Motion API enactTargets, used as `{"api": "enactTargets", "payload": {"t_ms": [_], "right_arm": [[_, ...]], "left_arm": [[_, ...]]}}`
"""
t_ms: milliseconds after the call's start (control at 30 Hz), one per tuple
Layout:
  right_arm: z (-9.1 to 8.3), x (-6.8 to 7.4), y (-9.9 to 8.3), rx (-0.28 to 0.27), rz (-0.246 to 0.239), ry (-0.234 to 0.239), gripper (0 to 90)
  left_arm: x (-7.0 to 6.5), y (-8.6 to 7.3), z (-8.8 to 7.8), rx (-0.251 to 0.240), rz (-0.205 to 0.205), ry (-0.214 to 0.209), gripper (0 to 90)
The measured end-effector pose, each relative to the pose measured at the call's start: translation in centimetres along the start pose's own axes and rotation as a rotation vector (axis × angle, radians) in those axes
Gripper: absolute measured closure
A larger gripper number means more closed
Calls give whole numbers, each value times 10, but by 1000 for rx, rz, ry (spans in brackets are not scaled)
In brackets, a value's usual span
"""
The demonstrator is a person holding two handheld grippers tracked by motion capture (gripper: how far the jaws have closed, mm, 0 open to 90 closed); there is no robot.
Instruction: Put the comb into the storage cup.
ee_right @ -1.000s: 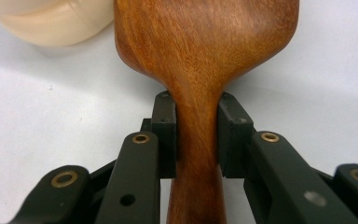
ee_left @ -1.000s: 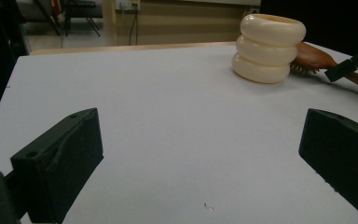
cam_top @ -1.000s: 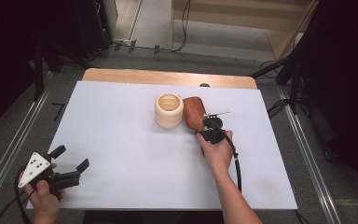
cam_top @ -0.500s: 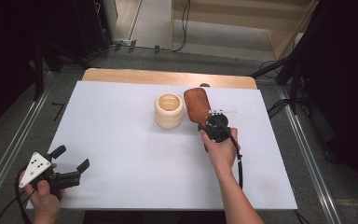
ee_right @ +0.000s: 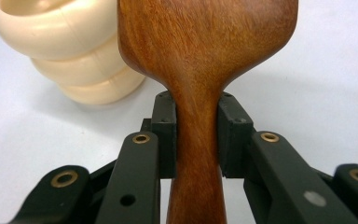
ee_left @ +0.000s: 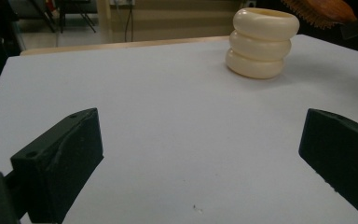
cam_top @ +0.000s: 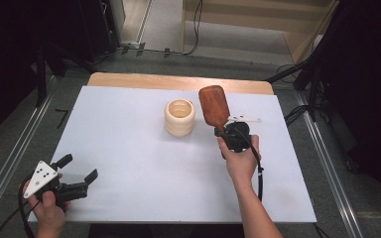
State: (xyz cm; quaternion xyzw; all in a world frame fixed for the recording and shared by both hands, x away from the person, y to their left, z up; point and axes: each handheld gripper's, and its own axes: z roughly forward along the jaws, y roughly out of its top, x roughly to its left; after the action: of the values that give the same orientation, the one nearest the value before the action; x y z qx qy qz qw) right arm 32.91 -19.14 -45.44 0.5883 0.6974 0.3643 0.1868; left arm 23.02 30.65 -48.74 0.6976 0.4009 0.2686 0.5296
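Gripping the neck of a wooden brush (cam_top: 214, 105), the right gripper (cam_top: 226, 132) sits right of centre in the high view, its fingers (ee_right: 164, 135) clenched on the narrow part of the handle just below the broad head. In the right gripper view the two black pads press the wood from both sides, and the reddish-brown head rises above them toward the top of the frame. The brush is lifted off the white surface (cam_top: 129, 129) and tilts up and away from the hand (cam_top: 240, 161) that holds the gripper — its head ends just right of a cream ribbed cup (cam_top: 180, 117), close beside it but apart. In the left gripper view the bristles of the brush show at the upper right corner, above and to the right of the cup.

The cup stands upright near the middle of the surface, a little toward the top of the frame, its mouth open upward.

At the lower left of the high view the left gripper (cam_top: 78, 168) rests low over the surface in the person's other hand (cam_top: 47, 208), its fingers (ee_left: 60, 158) spread wide and released, with nothing between them. A grey three-cornered plate (cam_top: 40, 172) sits on top of it.
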Motion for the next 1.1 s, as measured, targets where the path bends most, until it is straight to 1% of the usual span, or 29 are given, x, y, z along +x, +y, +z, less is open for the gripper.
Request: {"api": "enactTargets", "payload": {"t_ms": [33, 67, 100, 167, 200, 233, 267, 300, 333, 367, 400, 433, 467, 500, 533, 567, 633, 700, 733, 767, 800, 833, 867, 933, 967, 1033, 1067, 1100], "right_arm": [[-2, 0, 0, -10, -1, 5, 709], [-4, 0, 0, -20, -6, 12, 708], [-4, 0, 0, -20, -6, 12, 708], [-8, 0, 0, -40, -17, 10, 708], [-12, 0, -1, -67, -13, 24, 708], [-14, 0, -1, -76, -15, 24, 708], [-16, 0, -2, -87, -16, 28, 708], [-18, 0, -2, -99, -21, 37, 708], [-20, 0, -3, -106, -20, 37, 708], [-22, 0, -3, -121, -29, 41, 708], [-23, 1, -3, -124, -23, 50, 708], [-23, 1, -3, -124, -23, 50, 708], [-27, 2, -5, -133, -29, 62, 708], [-28, 2, -5, -137, -34, 65, 708], [-28, 2, -5, -137, -34, 65, 708], [-30, 5, -7, -145, -54, 67, 708], [-31, 6, -9, -148, -56, 65, 708], [-33, 7, -11, -161, -60, 75, 708], [-34, 7, -12, -167, -63, 79, 708], [-36, 8, -13, -175, -60, 84, 708], [-36, 8, -14, -179, -60, 88, 708], [-37, 9, -15, -187, -63, 92, 708], [-38, 10, -16, -194, -66, 93, 709], [-39, 12, -17, -207, -75, 103, 708], [-40, 13, -18, -213, -77, 109, 708], [-41, 15, -19, -217, -88, 121, 708], [-41, 17, -20, -222, -95, 130, 708], [-42, 18, -21, -224, -99, 151, 708]], "left_arm": [[-4, 2, 2, 1, -7, -7, 0], [-4, 2, 2, 1, -7, -7, 0], [-7, 3, 4, 2, 0, -17, 0], [-13, 6, 7, 4, 4, -27, 0], [-19, 10, 8, 1, 1, -37, 0], [-22, 12, 9, -4, -1, -45, 0], [-22, 12, 9, -4, -1, -45, 0], [-28, 17, 12, -5, 17, -55, 0], [-28, 17, 12, -5, 17, -55, 0], [-35, 23, 14, -5, 31, -67, 0], [-39, 26, 15, -4, 39, -70, 0], [-39, 26, 15, -4, 39, -70, 0], [-47, 32, 18, -2, 60, -76, 0], [-47, 32, 18, -2, 60, -76, 0], [-50, 35, 20, -2, 64, -83, 0], [-55, 38, 22, 1, 75, -92, 0], [-61, 45, 27, -5, 81, -108, 0], [-68, 56, 34, -15, 85, -130, 0], [-68, 56, 34, -15, 85, -130, 0], [-73, 64, 39, -19, 94, -143, 0], [-76, 68, 41, -23, 97, -150, 0], [-76, 68, 41, -23, 97, -150, 0], [-82, 77, 47, -30, 100, -171, 0], [-86, 81, 52, -33, 101, -184, 0], [-86, 81, 52, -33, 101, -184, 0], [-92, 86, 62, -31, 91, -208, 0], [-94, 86, 66, -27, 88, -215, 0], [-95, 86, 70, -21, 79, -224, 0]]}}
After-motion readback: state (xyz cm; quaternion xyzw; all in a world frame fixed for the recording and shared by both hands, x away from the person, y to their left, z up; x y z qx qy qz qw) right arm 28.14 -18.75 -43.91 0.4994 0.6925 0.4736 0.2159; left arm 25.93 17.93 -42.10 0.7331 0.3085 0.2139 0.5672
